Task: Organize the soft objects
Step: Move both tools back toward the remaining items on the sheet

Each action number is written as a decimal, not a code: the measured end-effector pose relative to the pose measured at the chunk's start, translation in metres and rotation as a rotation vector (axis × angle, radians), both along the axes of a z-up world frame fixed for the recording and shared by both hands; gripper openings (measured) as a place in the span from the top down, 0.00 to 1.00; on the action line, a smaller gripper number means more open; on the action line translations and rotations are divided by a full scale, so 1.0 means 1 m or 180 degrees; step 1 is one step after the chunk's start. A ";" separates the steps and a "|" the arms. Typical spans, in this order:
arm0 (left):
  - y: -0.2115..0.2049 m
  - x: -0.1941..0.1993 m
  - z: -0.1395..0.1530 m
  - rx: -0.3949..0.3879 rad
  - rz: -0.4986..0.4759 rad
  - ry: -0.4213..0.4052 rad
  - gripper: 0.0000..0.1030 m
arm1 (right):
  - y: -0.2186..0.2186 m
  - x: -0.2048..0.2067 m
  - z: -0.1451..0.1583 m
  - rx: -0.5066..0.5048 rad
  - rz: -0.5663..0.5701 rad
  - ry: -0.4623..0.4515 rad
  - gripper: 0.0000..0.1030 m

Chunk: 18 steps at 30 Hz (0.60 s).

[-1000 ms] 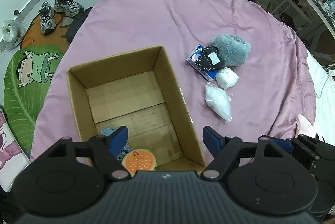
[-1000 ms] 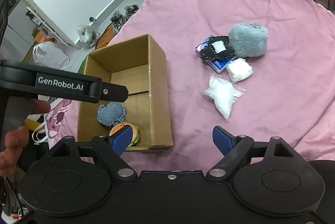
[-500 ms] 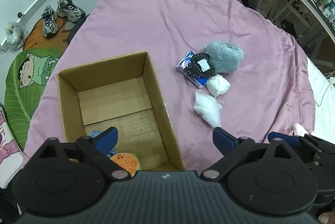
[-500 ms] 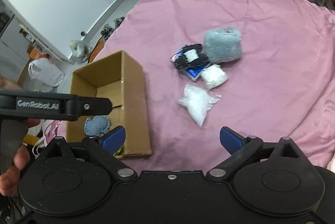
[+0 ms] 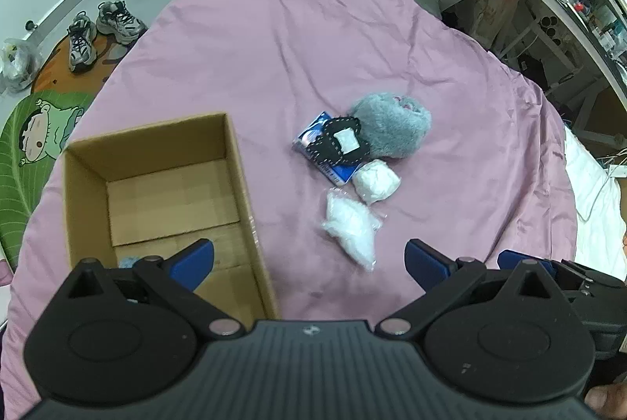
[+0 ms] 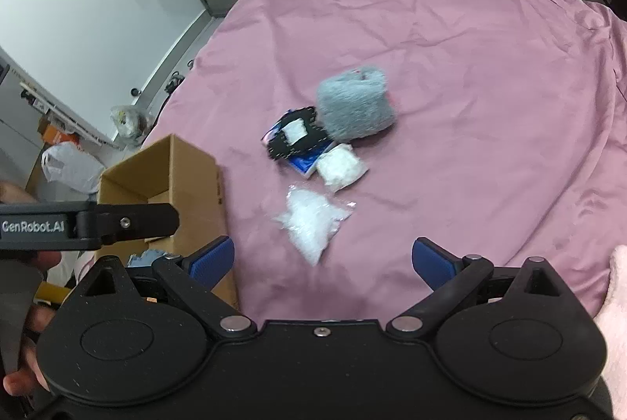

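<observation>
Pink bedding carries an open cardboard box and, apart to its right, a cluster of soft things: a grey furry pouch, a white bundle and a clear bag of white stuffing. From the left wrist, the left gripper tilts steeply down, its jaws opening wide, nothing between them.

From the right wrist, the right gripper angles down over the stuffing bag, fingers spread wide and empty.
</observation>
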<state>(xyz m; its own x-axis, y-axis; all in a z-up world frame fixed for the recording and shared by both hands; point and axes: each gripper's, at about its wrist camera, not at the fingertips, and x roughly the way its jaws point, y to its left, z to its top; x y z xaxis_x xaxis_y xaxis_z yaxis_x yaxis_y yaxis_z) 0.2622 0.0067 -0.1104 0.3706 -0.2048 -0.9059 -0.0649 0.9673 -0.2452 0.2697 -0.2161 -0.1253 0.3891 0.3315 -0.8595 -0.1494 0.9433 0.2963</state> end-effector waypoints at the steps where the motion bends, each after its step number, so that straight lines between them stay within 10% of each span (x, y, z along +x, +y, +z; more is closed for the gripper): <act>1: -0.002 0.001 0.000 0.0008 -0.0002 -0.0008 0.00 | -0.003 0.002 -0.001 0.0006 -0.0012 0.0003 0.05; 18: -0.041 0.021 -0.018 0.0112 0.0202 0.0042 0.04 | -0.049 0.038 -0.021 0.0212 -0.0042 0.0104 0.24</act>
<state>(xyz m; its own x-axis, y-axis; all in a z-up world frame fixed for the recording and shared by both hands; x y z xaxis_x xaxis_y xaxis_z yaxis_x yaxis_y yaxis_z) 0.2834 -0.0340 -0.1284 0.3699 -0.1492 -0.9170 -0.1294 0.9691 -0.2099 0.3081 -0.2655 -0.1458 0.3659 0.3834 -0.8480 -0.1264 0.9232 0.3628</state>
